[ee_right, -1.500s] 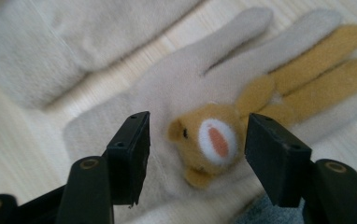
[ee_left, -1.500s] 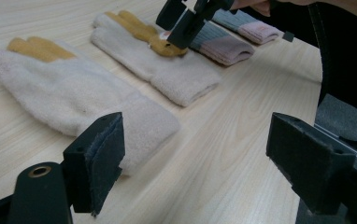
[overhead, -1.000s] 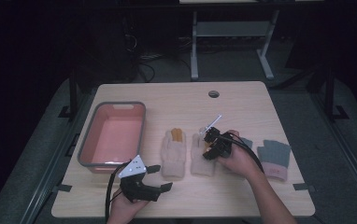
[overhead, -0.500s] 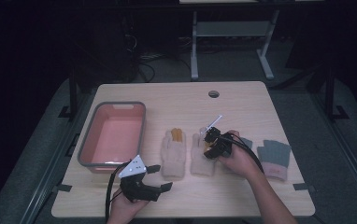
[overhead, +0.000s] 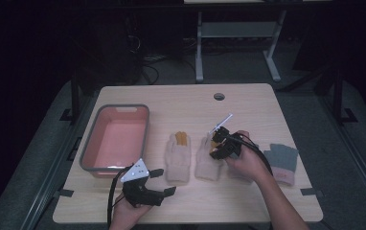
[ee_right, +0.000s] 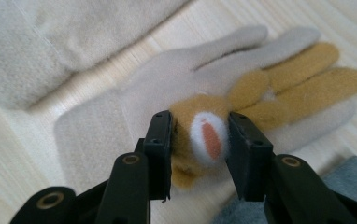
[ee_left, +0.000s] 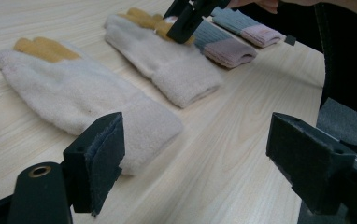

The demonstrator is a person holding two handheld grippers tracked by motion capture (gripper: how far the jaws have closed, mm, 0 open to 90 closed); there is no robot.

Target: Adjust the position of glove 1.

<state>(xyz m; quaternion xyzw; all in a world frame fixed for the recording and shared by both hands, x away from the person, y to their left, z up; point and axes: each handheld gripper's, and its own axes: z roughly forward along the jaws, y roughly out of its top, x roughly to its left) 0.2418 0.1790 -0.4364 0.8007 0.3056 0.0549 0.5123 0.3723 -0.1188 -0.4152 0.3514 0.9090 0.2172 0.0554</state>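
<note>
Pinching cream glove [ee_right: 120, 107] with mustard patch [ee_right: 186, 135]

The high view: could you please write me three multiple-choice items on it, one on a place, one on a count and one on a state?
1. Where does the bin stand?
A. Left of the cream gloves
B. Right of them
C. Between them

2. How many cream gloves lie on the table?
A. One
B. Two
C. Four

3. How is the left claw?
A. Shut on a glove
B. Shut on the bin's rim
C. Open, with nothing between its jaws

Key: 1 A, the bin sits at the table's left side; 2 B, the pair lies side by side; 3 C, its jaws stand wide apart over bare wood.
</note>
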